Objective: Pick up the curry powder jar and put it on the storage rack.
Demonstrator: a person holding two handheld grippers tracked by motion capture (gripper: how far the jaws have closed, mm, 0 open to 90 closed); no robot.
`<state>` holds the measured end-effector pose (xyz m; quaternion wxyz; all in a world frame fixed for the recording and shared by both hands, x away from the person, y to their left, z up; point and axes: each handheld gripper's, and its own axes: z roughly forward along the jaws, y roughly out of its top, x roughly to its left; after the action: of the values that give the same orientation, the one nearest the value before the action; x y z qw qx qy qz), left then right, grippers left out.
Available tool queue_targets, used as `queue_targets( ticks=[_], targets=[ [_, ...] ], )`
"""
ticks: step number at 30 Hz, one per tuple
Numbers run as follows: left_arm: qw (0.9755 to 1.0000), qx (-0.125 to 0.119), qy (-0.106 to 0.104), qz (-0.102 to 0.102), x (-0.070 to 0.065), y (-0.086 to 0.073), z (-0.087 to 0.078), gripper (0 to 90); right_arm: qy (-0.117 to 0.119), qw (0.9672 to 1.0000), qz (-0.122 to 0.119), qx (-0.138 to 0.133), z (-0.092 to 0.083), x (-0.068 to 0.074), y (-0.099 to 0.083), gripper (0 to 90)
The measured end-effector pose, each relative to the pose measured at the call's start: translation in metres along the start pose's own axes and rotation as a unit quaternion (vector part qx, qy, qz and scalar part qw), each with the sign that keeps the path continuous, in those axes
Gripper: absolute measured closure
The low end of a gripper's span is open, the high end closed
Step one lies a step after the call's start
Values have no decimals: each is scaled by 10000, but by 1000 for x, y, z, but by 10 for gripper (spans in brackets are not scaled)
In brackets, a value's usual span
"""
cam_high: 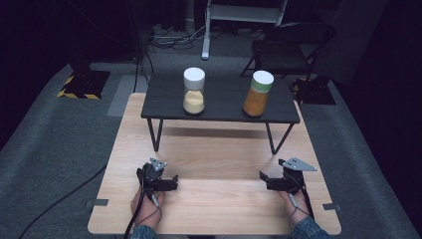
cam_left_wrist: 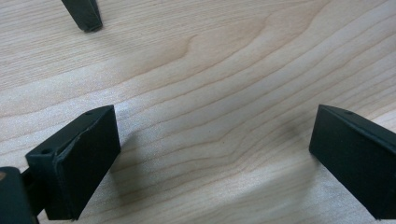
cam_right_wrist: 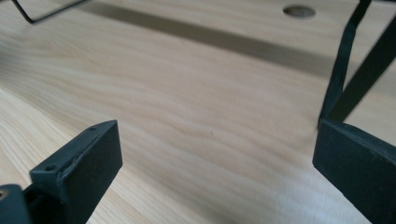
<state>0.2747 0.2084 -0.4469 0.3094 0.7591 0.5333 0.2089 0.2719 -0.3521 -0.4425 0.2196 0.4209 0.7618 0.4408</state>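
Two white-lidded jars of powder, pale [cam_high: 194, 92] and orange [cam_high: 259, 93], on black raised shelf [cam_high: 221, 112]. Both grippers' fingers apart, empty. Risk: tall jars toppling if nudged.

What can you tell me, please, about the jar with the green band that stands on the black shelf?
The jar is a clear, upright cylinder with a white lid and a green band just under it. It looks nearly full of orange powder. It stands on the right part of the black shelf, apart from the other jar, and nothing but the shelf touches it.
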Motion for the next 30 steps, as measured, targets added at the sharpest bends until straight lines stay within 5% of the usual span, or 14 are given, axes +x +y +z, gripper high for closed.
queue_targets(
  ticks=[10,17,30],
  targets=[
    [10000,-2,-1,2,0,0,0,18,-222,9984,175,487,13,3,-9,13],
    [10000,2,-1,-3,0,0,0,17,-473,9926,54,1121,22,9,7,3],
    [10000,-10,-5,-18,-1,-1,0,17,-504,9922,81,1135,23,11,7,0]
  ],
)
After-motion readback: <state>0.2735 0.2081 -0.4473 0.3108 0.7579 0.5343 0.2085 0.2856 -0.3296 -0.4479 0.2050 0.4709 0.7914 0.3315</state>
